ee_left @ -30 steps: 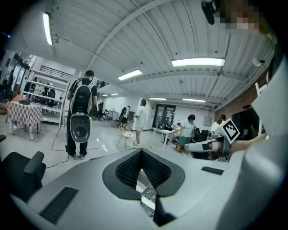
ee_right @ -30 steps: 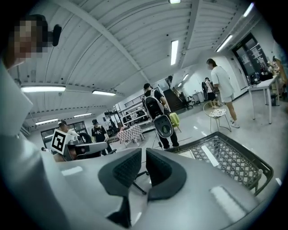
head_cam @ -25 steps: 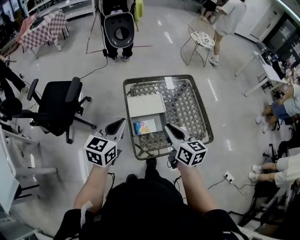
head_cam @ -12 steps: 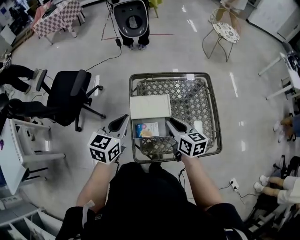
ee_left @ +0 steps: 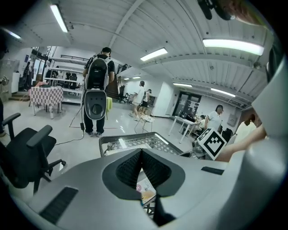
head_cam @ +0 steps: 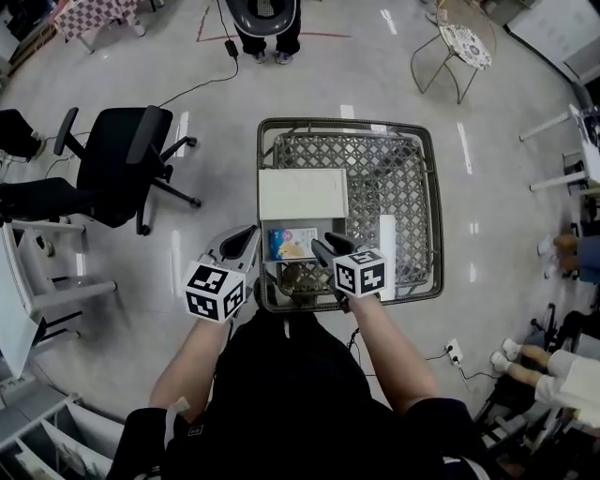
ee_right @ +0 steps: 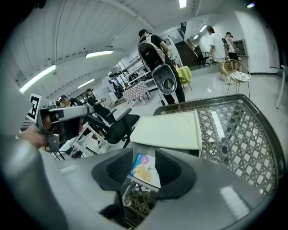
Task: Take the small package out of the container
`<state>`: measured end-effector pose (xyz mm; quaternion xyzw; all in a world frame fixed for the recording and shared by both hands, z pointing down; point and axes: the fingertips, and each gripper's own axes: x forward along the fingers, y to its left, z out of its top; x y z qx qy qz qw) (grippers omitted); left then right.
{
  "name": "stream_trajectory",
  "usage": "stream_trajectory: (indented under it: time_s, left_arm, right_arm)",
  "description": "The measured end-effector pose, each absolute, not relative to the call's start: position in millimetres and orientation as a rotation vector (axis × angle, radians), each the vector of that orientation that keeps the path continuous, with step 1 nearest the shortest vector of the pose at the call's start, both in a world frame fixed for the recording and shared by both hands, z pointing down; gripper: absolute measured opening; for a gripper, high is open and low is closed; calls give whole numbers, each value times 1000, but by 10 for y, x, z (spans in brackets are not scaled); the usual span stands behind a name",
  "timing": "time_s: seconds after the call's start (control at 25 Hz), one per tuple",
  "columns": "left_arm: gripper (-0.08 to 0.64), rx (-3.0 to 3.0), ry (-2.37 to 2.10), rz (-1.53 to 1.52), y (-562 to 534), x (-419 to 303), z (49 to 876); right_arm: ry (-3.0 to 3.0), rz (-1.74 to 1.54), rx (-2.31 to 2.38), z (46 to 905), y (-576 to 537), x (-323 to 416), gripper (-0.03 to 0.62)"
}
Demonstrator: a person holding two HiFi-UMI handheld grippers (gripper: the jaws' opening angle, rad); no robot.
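Note:
A wire mesh basket (head_cam: 422, 206) stands on the floor in front of me. Inside it, a flat white box (head_cam: 302, 194) lies at the left, and a small colourful package (head_cam: 292, 244) lies just in front of the box. My right gripper (head_cam: 327, 244) hangs over the basket's near edge beside the package. Its jaws are opening. In the right gripper view the package (ee_right: 146, 173) shows in the gap of that gripper (ee_right: 144, 158), with no pad pressing on it. My left gripper (head_cam: 248, 234) is shut and empty outside the basket's near left corner; the left gripper (ee_left: 141, 155) points over the rim.
A black office chair (head_cam: 112, 164) stands to the left on the floor. A person with a backpack device (head_cam: 262, 14) stands beyond the basket, and a wire chair (head_cam: 464, 47) is at the back right. A white strip (head_cam: 387, 253) lies in the basket's right part.
My right gripper has moved left over the basket's near edge to the package and its jaws have spread. The left gripper stays shut at the basket's left corner. The basket sits closer.

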<state>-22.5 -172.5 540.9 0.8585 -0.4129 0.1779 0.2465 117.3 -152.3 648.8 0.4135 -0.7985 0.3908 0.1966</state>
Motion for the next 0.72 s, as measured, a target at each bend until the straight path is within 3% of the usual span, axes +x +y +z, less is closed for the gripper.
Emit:
stream_trajectory:
  time_s: [0.4, 0.72]
  left_arm:
    - [5, 2290, -1107, 496, -1588, -349, 5760]
    - [5, 2269, -1116, 497, -1505, -448, 5802]
  right_arm:
    - [-2010, 1131, 1079, 7266, -1325, 1124, 270]
    - [-1891, 1136, 1023, 7524, -1383, 1152, 275]
